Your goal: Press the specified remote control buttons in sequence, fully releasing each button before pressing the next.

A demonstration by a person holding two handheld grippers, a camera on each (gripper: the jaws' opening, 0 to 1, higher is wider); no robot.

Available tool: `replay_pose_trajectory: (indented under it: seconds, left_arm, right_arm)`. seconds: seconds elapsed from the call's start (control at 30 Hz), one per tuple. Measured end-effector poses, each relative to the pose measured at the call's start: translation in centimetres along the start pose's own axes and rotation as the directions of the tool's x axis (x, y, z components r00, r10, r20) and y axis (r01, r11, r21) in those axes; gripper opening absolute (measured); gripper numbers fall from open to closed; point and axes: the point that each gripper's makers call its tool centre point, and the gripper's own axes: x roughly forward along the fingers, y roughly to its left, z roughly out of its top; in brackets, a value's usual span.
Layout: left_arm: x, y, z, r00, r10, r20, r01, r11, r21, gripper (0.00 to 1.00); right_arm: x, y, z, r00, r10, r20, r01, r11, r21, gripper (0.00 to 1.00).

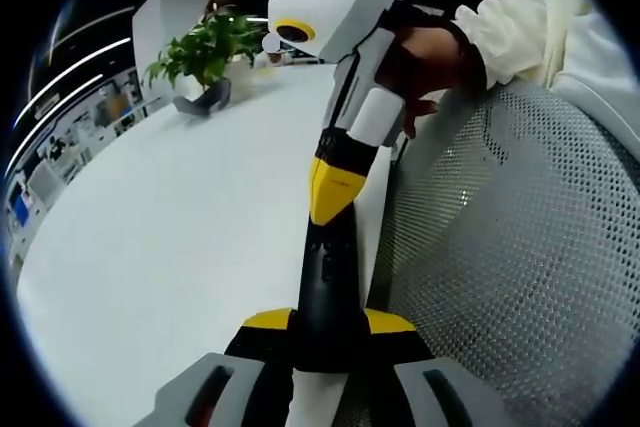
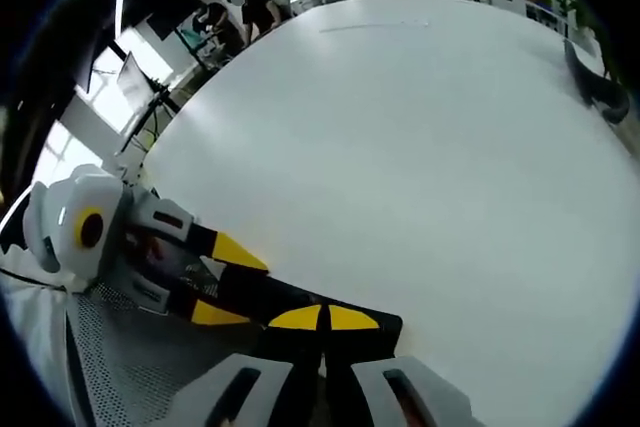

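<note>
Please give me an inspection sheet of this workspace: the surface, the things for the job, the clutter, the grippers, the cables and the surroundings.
Surface: white table, mostly bare.
Job's things: black remote control, one end between the left gripper's jaws, its far end under the other gripper's tip.
Clutter: potted plant in a grey holder at the far edge.
Grippers: left gripper shut on the remote control; right gripper has its yellow tips together, on the remote.
Cables: nothing seen.
Surroundings: grey mesh chair back beside the table; a hand in a white sleeve holds the right gripper; people standing far off in an office.
</note>
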Motion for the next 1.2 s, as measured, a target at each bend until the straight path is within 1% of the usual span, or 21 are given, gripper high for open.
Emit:
replay_pose_trajectory:
  seconds: [0.17,0.33,0.47,0.67,0.77,0.97,1.0,1.2]
  left_arm:
    - [-0.02,0.0,0.01,1.0,0.0,0.001,0.0,1.0,-0.001,0.24]
    - [-0.03,-0.01,0.02,1.0,0.001,0.001,-0.001,1.0,-0.002,0.24]
    - [-0.02,-0.01,0.01,1.0,0.001,0.001,-0.001,1.0,-0.003,0.24]
    - [-0.01,0.0,0.02,1.0,0.001,0.001,-0.001,1.0,-0.002,0.24]
    - [-0.01,-0.01,0.01,1.0,0.0,0.001,0.0,1.0,-0.001,0.24]
    - [-0.01,-0.01,0.02,1.0,0.0,0.0,0.0,1.0,0.0,0.24]
    - [-0.01,0.0,0.02,1.0,0.001,0.0,-0.001,1.0,0.001,0.24]
    - [0.0,-0.01,0.01,1.0,0.002,0.0,-0.002,1.0,0.0,0.24]
  right_arm:
    - [0.03,-0.02,0.01,1.0,0.0,0.003,0.0,1.0,0.006,0.0]
    - [0.02,-0.15,0.05,1.0,0.009,0.009,-0.009,0.999,0.039,0.0]
    - [0.02,-0.09,0.03,1.0,0.011,0.01,-0.011,0.999,0.04,0.0]
    - [0.12,0.02,-0.02,1.0,-0.002,0.012,0.002,1.0,-0.026,0.0]
    - [0.09,-0.05,-0.02,1.0,-0.004,0.013,0.004,1.0,-0.026,0.0]
    - [0.08,-0.16,0.01,1.0,0.008,0.016,-0.008,1.0,0.021,0.0]
    - [0.07,-0.21,0.03,1.0,0.005,0.017,-0.006,0.999,0.05,0.0]
    - [-0.07,-0.37,0.14,0.999,0.038,0.029,-0.042,0.991,0.128,0.0]
